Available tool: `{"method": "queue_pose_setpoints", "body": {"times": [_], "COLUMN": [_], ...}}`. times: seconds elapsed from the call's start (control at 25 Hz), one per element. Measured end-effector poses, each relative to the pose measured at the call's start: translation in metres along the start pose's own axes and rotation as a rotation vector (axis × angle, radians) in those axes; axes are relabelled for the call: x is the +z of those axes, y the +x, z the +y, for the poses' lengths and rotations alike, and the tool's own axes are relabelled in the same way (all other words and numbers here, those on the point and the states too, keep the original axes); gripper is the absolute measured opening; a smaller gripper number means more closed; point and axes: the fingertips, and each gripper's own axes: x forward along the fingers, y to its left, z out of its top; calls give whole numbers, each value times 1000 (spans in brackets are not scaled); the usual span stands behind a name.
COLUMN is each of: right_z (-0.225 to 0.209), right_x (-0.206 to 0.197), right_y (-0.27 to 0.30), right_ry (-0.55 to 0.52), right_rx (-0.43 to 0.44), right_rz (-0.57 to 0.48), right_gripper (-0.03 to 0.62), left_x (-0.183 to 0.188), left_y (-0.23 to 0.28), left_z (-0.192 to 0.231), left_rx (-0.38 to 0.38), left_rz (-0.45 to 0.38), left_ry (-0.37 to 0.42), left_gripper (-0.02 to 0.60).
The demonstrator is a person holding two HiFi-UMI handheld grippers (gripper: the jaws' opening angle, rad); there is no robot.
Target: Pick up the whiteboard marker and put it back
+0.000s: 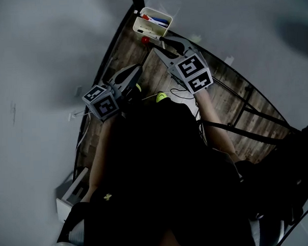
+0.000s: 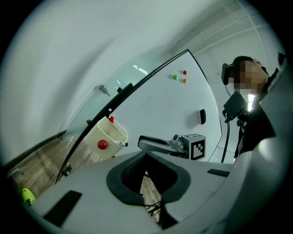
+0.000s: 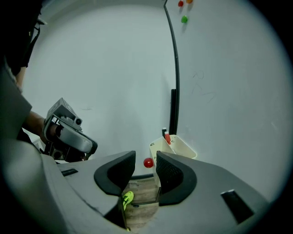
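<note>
A cream marker tray [image 1: 139, 28] hangs at the lower edge of the whiteboard [image 2: 160, 96], holding a red marker [image 3: 167, 138] and a blue one [image 1: 161, 20]. A red round magnet [image 3: 148, 162] sits on the tray's front. My right gripper [image 1: 157, 43] points at the tray from just short of it. It is open, with a bare gap between its pads [image 3: 170, 171]. My left gripper [image 1: 140, 66] hangs lower and to the left, away from the tray. Its jaw tips meet, with nothing between them. Neither gripper holds a marker.
A yellow-green object [image 1: 161, 96] lies on the wooden floor [image 1: 229, 99] with thin cables beside it. Small coloured magnets [image 2: 179, 75] and a black eraser [image 2: 203, 116] stick to the board. The board's dark stand bars [image 1: 245, 103] cross the floor at the right.
</note>
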Motion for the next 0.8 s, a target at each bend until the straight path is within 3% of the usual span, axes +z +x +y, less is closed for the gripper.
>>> {"method": "queue_pose_setpoints", "body": {"times": [0.28,0.6,0.8], "right_z": [19,30,40], "right_x": [-10,-24,-26], "right_y": [-23,-30,-39], "right_ry": [14,88,103], "right_rx": [35,41,14], "right_rz": [-25,-7,1], "right_gripper": [141,111,6], "left_x": [-23,-21,-23], "left_y": [-7,-2,-10], "left_z": [-22,-17,-23], "left_rx": [29,7,-32], "left_rz": [-1,19,20], "left_ry": [3,-8,-9], "left_gripper": [5,5,5]}}
